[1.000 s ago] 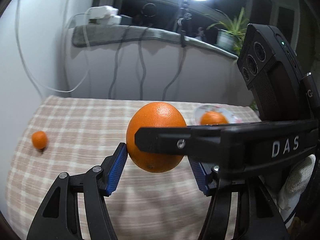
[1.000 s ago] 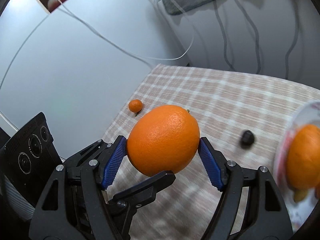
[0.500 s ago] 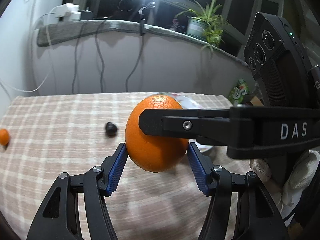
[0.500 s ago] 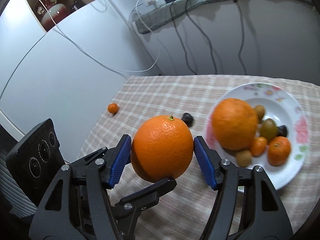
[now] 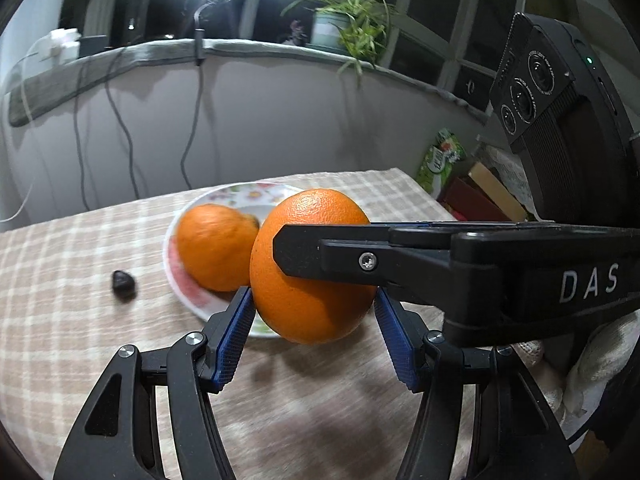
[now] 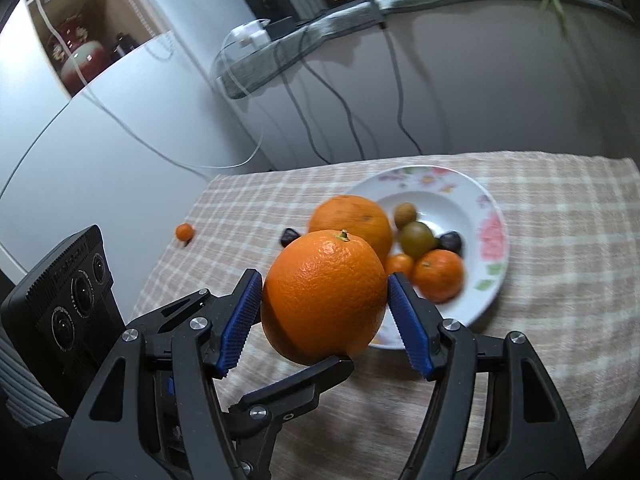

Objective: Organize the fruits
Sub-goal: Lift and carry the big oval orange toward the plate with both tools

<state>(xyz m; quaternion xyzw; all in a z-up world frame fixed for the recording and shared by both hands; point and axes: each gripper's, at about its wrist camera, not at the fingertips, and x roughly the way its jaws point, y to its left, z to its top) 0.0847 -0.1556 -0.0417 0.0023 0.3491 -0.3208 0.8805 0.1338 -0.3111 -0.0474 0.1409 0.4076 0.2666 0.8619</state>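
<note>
You have the big round orange pinched from two directions at once: your left gripper has both ribbed blue pads pressed to its flanks, and your right gripper is likewise clenched on it, one black finger crossing its front in the left wrist view. The fruit hangs in the air above the beige checked tablecloth, just in front of the near rim of the white flower-patterned plate, stem end up. On that plate a second large orange sits at the side toward you, and beside it lies a cluster of small fruit: a tan ball, a greenish-brown one, a dark glossy piece, a little mandarin and a tiny orange fruit, touching one another. Off the plate, a small dark fruit rests on the cloth near the rim, and a small orange kumquat lies well apart near the table's far-left edge.
</note>
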